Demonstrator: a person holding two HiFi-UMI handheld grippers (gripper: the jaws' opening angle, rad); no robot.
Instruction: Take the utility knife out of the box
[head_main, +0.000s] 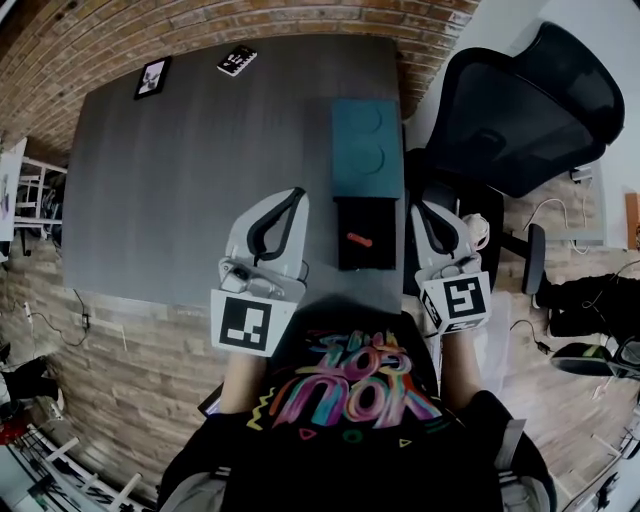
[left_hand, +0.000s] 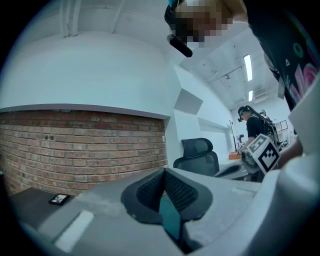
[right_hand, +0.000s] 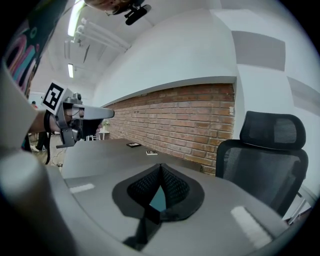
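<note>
Hovering near desk (head_main: 180, 150) edge, left tool (head_main: 294, 194) and right tool (head_main: 421, 208) both clenched, empty. Knife (head_main: 359, 240) in open box (head_main: 346, 214): small, blurry, probably light, stiff, smooth; pinch across handle middle.

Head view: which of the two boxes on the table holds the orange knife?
The black open box nearer the person; the teal rectangular piece beyond it shows only two circles.

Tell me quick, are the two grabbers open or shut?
Left gripper: shut, holding nothing.
Right gripper: shut, holding nothing.
</note>
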